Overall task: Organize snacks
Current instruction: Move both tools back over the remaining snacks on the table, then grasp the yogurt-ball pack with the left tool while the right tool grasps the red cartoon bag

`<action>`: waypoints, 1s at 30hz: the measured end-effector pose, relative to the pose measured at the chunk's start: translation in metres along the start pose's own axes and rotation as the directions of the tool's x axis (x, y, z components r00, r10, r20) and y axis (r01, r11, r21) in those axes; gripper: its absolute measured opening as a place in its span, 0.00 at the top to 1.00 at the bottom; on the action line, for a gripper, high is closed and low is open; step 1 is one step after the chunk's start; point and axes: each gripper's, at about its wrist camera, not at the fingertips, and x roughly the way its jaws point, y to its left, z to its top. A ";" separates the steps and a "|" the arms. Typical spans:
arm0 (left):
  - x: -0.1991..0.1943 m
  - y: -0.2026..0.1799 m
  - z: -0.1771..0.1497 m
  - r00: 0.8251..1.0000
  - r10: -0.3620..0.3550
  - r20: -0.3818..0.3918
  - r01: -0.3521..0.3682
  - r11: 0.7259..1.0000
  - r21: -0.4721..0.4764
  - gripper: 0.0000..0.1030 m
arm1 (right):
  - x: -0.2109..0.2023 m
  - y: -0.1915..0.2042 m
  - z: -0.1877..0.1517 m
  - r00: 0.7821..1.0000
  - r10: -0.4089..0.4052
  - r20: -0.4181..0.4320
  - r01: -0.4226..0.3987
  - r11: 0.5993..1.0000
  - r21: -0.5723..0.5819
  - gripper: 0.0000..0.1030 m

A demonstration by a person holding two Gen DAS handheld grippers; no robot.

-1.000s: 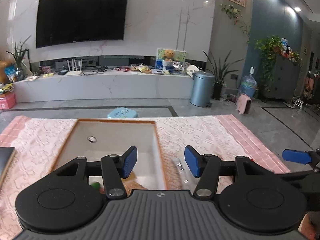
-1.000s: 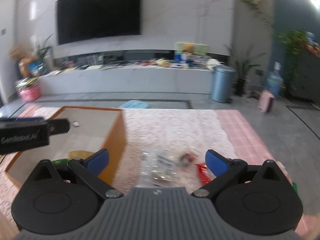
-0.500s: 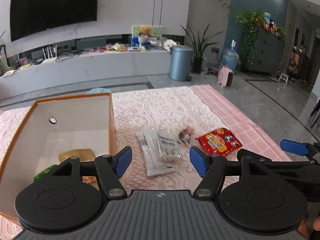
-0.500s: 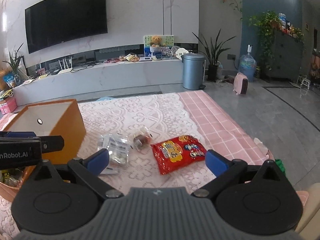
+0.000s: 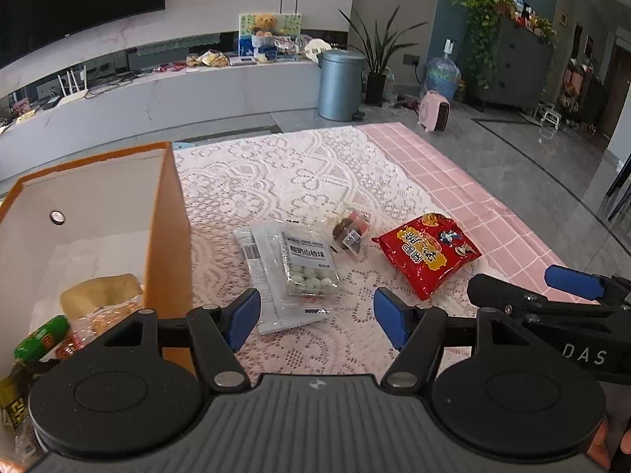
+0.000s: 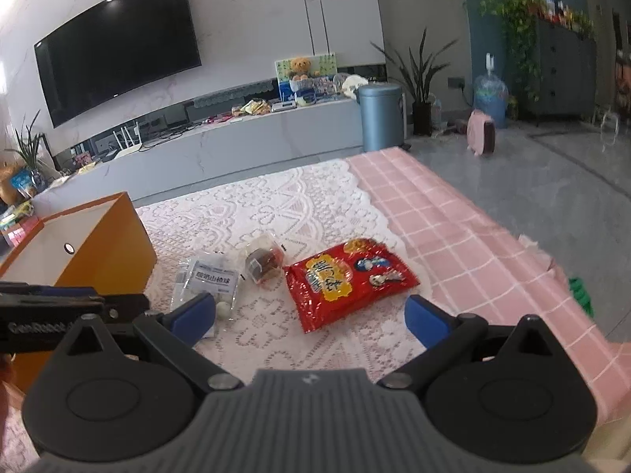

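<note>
"DAS" on right claw (image 5: 574,282); "GenRobot" on left claw (image 6: 118,307); "酸奶山楂球" on clear packet (image 5: 309,262)

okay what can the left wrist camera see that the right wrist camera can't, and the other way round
Only the left wrist view looks down into the orange box, showing snacks already inside, including a green packet. Only the right wrist view shows the whole television and a green thing at the table's right edge. Both show the clear packet of white balls, the small wrapped snack, the red bag and the lace cloth, with both grippers open and empty.
</note>
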 end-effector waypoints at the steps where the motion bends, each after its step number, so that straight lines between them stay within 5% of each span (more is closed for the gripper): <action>1: 0.004 -0.001 0.002 1.000 -0.001 -0.006 0.001 1.000 0.004 0.25 | 0.004 -0.001 0.001 1.000 0.004 -0.003 -0.004 1.000 0.008 0.04; 7: 0.027 0.001 0.014 0.999 0.015 -0.045 -0.014 1.000 0.008 0.25 | 0.026 0.004 0.010 1.000 -0.012 -0.027 0.011 0.999 -0.044 0.09; 10: 0.044 0.004 0.020 0.995 0.033 -0.093 -0.034 0.999 -0.006 0.40 | 0.043 0.003 0.017 0.998 -0.036 -0.057 0.033 0.998 -0.052 0.09; 13: 0.057 0.007 0.025 0.992 0.033 -0.124 -0.033 0.999 -0.003 0.42 | 0.059 -0.002 0.024 0.996 -0.044 -0.077 0.041 0.999 -0.030 0.09; 23: 0.092 0.011 0.033 0.983 0.041 -0.177 -0.050 0.998 -0.043 0.26 | 0.106 -0.010 0.023 0.991 -0.093 -0.093 0.087 0.994 -0.063 0.03; 30: 0.113 0.002 0.034 0.972 0.091 -0.217 -0.097 0.995 -0.015 0.23 | 0.122 -0.009 0.013 0.981 -0.136 -0.142 0.122 0.987 -0.104 0.03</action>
